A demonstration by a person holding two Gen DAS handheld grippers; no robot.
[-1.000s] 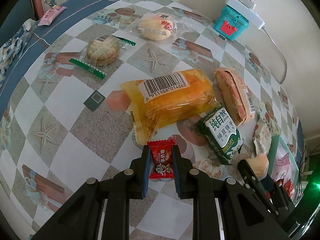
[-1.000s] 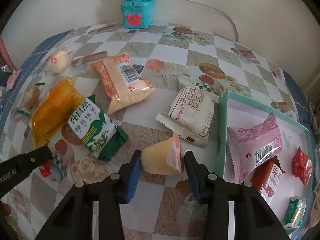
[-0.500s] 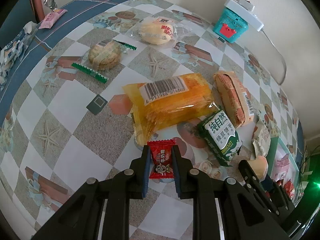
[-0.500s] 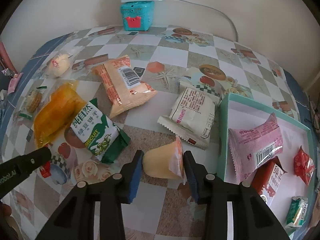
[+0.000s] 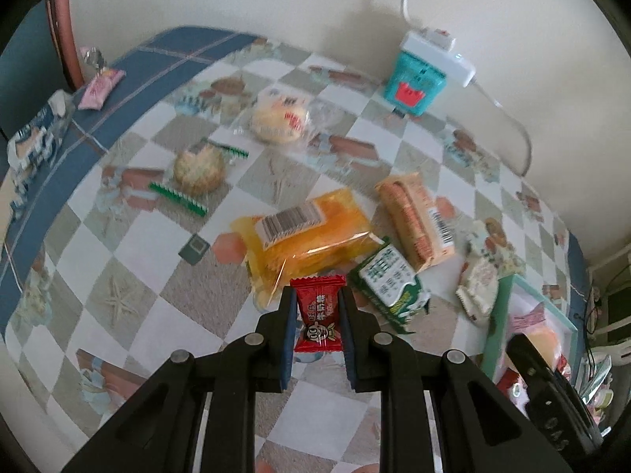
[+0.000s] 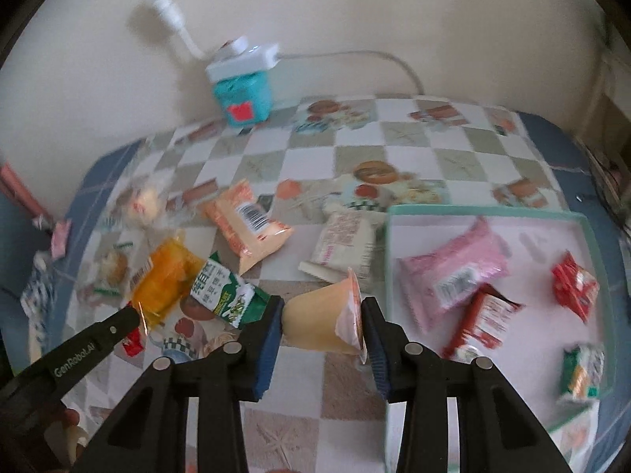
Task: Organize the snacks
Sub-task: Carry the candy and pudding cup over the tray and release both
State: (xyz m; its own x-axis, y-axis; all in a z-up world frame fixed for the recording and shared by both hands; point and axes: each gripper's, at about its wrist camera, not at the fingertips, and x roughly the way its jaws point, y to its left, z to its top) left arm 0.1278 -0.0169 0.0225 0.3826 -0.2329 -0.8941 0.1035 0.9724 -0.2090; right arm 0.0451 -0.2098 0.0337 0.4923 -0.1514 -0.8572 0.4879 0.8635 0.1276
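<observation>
1. The left tongs [image 5: 317, 317] are clamped tight on a small red candy [image 5: 318, 317], which hangs between the blue pads clear of the counter [image 5: 130, 244].
2. The right tongs [image 6: 322, 325] grip a peach-coloured jelly cup [image 6: 325, 323] lying on its side between the pads, its foil lid against the right pad; the jaws have just been closing a little on it. The cup is held above the counter, just left of the tray [image 6: 388, 236].
3. The tray, teal-rimmed with a pale floor, sits at the right of the counter and holds a pink packet [image 6: 457, 272], a dark red packet [image 6: 485, 319], a bright red packet [image 6: 574, 285] and a green and orange packet [image 6: 581, 368].
4. Loose on the checked cloth lie a yellow packet [image 5: 303, 236], a green biscuit packet [image 5: 388, 289], an orange cracker packet [image 5: 414, 220] and a white packet [image 6: 343, 246] touching the tray's left rim.
5. Farther back are a round cake in clear wrap [image 5: 199, 169] and a wrapped bun [image 5: 280, 118].
6. A teal box [image 5: 416, 82] with a white power strip [image 5: 437, 55] on it stands against the wall.
</observation>
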